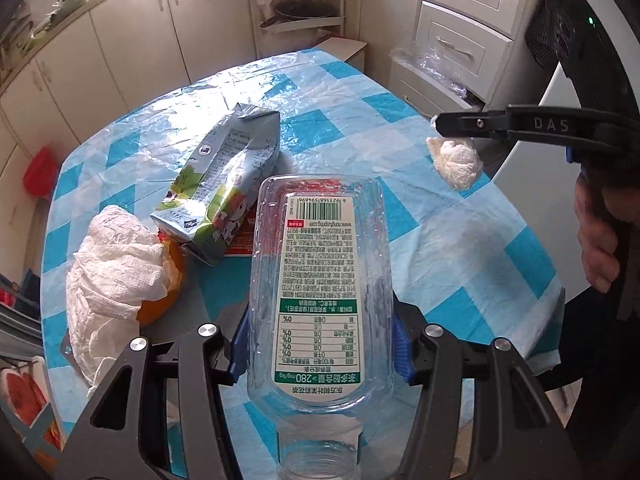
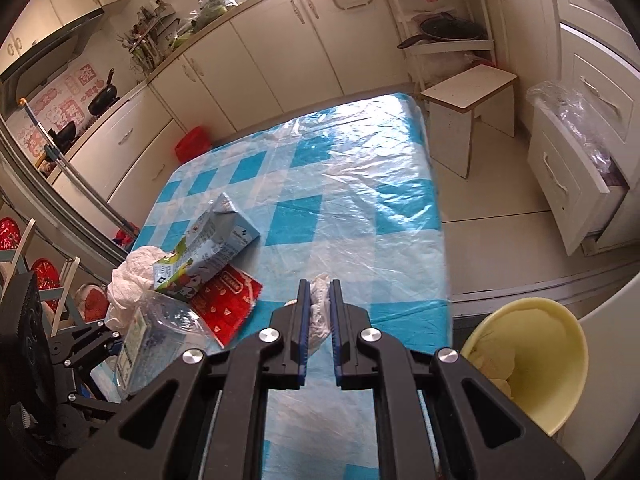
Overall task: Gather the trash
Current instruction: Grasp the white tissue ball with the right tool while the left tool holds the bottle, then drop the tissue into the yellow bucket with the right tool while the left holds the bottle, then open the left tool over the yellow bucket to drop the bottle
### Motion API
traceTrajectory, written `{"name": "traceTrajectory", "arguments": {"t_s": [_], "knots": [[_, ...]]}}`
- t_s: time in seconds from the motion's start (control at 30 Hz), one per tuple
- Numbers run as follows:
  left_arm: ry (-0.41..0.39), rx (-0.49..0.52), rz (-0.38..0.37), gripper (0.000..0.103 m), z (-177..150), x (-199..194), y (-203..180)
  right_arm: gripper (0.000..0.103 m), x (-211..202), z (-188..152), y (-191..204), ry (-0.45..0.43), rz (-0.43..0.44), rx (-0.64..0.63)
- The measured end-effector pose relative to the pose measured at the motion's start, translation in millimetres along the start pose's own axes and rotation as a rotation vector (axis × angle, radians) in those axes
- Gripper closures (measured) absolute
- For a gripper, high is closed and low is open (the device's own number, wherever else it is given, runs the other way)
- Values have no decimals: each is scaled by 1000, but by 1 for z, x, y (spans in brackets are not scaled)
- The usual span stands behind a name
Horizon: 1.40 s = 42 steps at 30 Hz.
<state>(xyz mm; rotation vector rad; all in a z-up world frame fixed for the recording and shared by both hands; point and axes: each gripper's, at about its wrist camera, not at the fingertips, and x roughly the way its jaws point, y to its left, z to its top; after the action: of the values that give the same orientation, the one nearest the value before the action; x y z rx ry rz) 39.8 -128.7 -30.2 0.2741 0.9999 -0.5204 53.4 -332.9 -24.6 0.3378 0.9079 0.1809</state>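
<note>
Blue-checked table [image 2: 360, 184]. Yellow bin [image 2: 560, 368] beside it holds pale scraps. Left gripper [image 1: 320, 344] clamps clear bottle [image 1: 320, 280] lengthwise, neck toward camera, base toward milk carton [image 1: 224, 184]. Right gripper [image 2: 320, 292] pinches tissue wad [image 2: 318, 312] above table edge.

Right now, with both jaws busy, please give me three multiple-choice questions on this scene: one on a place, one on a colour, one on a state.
1. Where does the milk carton lie?
A. on the checked tablecloth
B. in the bin
C. on the stool

2. What colour is the bin beside the table?
A. red
B. pale yellow
C. black

3. What does the right gripper hold?
A. nothing
B. the plastic bottle
C. a crumpled tissue

Answers: 1 A, it lies on the cloth; 2 B, its rim is yellow; 3 C, the tissue is pinched; the left gripper has the bottle.
</note>
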Motion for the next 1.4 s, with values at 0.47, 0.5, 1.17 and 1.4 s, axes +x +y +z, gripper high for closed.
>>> {"name": "traceTrajectory", "arguments": {"t_s": [0.47,0.5,1.17,1.4], "knots": [[-108,-51,-169,50,38,-19,-48,92,-28,-24,-104,-16,-272,153],[-111,-54,-179,50,40,-18,-55,92,-26,-26,-109,-6,-294,155],[-61,-229,-301,50,88,44,-153,49,-83,-24,-139,-189,-379,250],[-2,-237,-293,50,99,78,-182,25,-138,-16,-123,-448,-511,223]]}}
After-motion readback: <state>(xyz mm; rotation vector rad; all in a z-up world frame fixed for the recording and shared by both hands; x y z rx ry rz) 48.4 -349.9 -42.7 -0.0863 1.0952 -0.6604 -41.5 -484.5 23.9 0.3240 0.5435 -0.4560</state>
